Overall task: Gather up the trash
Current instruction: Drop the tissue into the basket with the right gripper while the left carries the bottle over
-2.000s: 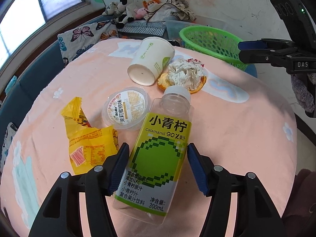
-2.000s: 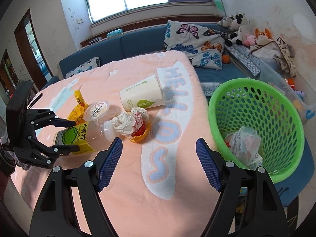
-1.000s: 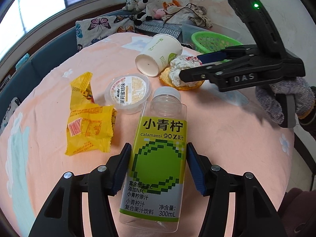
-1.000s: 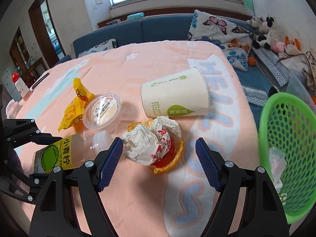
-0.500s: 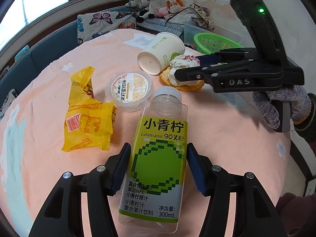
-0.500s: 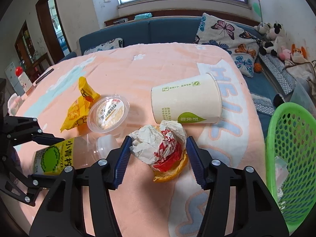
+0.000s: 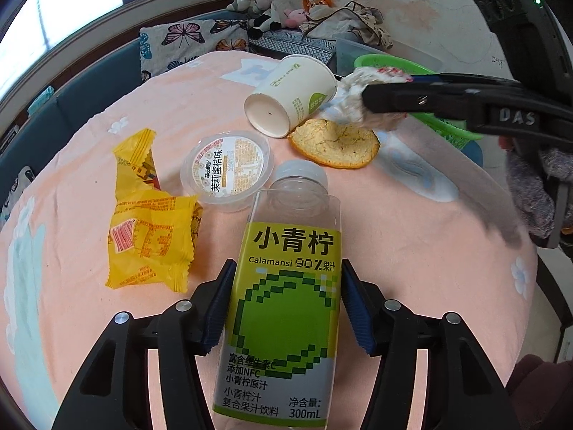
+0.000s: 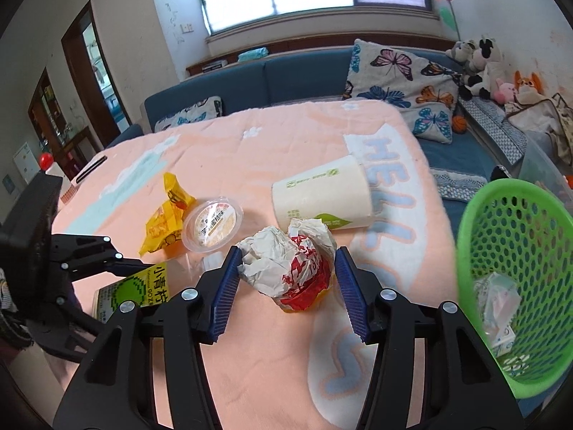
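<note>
Between the right gripper's point(image 8: 284, 285) blue pads, a crumpled white-and-red paper wrapper point(image 8: 286, 265) is being pinched, riding clear of the orange peel point(image 7: 335, 143) near the green mesh basket point(image 8: 519, 279). It is likely weighing almost nothing and crushing softly, so squeezing its bulky middle is suiting it. Over the peach tablecloth point(image 7: 412, 243), the left gripper point(image 7: 284, 304) is clamping the 1 clear lime-labelled plastic bottle point(image 7: 290, 301) at its stiff, slick waist.

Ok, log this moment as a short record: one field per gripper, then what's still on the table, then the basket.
left gripper: jaws closed on the lime juice bottle, which lies on the pink tablecloth
right gripper: pads pressed on the crumpled wrapper, lifted clear of the orange peel
still on cloth: paper cup on its side, sealed jelly cup, yellow snack wrapper, orange peel
green basket: beside the table, some wrappers already inside
</note>
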Demonstrator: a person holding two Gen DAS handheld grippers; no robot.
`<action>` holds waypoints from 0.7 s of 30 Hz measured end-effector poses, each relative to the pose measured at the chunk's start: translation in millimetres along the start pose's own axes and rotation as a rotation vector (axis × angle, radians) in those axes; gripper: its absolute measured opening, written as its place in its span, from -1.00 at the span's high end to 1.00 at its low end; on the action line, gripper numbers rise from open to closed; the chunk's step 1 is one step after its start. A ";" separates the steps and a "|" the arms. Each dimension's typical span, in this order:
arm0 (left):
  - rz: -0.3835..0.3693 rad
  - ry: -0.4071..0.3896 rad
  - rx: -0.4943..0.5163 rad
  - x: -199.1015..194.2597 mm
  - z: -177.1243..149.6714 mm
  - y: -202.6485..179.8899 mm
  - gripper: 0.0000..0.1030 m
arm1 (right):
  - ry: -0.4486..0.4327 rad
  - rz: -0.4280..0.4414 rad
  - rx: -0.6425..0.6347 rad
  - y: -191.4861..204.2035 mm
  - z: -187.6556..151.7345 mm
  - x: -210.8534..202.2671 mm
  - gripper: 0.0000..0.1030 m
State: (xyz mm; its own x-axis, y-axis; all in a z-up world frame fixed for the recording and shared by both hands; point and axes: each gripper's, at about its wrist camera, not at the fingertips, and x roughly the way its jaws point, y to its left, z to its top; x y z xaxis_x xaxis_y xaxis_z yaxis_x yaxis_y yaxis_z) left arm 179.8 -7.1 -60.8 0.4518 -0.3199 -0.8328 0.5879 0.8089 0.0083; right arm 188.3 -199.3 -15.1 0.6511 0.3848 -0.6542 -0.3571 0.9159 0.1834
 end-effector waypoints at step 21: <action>-0.028 -0.141 0.003 -52.0 21.9 -44.0 -0.04 | -0.037 -0.285 0.221 -138.9 -35.4 -67.8 -0.08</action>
State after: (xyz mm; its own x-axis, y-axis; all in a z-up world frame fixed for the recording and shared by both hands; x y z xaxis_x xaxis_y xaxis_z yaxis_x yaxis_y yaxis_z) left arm 145.1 -36.9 -5.8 0.5245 -0.4088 -0.7468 0.6036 0.7972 -0.0125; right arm 170.0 -356.7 -22.2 0.7287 0.1105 -0.6758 -0.0065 0.9880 0.1545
